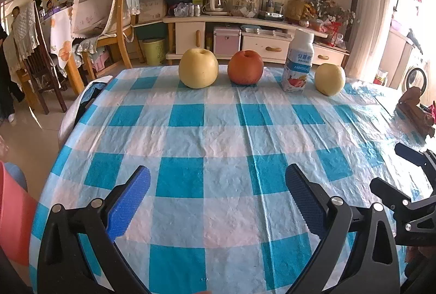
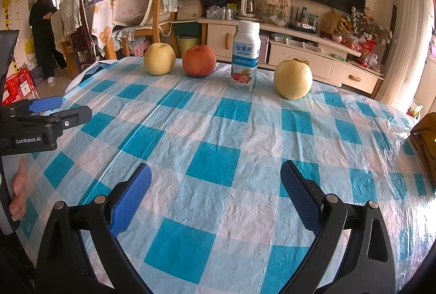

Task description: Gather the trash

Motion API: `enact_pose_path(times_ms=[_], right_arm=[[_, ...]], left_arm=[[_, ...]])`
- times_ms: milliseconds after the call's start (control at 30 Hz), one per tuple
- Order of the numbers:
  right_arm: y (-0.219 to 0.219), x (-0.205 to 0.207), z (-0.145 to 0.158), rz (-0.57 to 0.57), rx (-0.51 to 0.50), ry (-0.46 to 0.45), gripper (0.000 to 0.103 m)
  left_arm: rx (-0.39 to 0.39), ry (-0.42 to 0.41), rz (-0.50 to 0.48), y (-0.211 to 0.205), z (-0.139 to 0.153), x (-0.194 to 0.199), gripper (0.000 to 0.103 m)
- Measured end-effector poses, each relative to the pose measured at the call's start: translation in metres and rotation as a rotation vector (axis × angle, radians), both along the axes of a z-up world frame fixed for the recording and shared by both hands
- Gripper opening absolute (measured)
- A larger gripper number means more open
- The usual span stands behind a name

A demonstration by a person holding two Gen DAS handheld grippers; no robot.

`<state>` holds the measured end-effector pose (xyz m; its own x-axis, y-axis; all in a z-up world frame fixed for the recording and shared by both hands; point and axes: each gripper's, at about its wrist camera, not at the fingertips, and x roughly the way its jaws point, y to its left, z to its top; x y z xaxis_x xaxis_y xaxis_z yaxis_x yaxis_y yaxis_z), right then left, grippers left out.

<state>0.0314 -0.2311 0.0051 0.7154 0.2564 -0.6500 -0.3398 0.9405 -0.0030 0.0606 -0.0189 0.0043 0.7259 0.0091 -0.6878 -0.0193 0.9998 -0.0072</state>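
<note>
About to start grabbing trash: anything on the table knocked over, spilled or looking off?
Nothing stands out. The yogurt bottle stands upright with its cap on, in a row with two pears and a red apple. The checked tablecloth is wrinkled but dry. Both grippers' jaws are open and empty.

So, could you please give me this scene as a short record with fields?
surface: blue-and-white checked tablecloth
likely trash: white yogurt-drink bottle with blue label, upright
fruit, left to right: yellow pear, red apple, then, past the bottle, second yellow pear
left gripper: jaws open, empty
right gripper: jaws open, empty
</note>
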Motion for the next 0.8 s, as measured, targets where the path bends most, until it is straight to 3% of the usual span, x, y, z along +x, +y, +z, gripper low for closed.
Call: enact_pose_path(times_ms=[500, 700, 800], right_arm=[[0.001, 0.001, 0.000, 0.000, -0.001, 0.000, 0.096], [0.001, 0.001, 0.000, 0.000, -0.001, 0.000, 0.096], [0.001, 0.001, 0.000, 0.000, -0.001, -0.001, 0.096]], left_arm=[[0.014, 0.001, 0.000, 0.001, -0.001, -0.001, 0.098], [-0.016, -0.002, 0.004, 0.003, 0.000, 0.000, 0.098], [-0.089, 0.027, -0.001, 0.010, -0.003, 0.003, 0.098]])
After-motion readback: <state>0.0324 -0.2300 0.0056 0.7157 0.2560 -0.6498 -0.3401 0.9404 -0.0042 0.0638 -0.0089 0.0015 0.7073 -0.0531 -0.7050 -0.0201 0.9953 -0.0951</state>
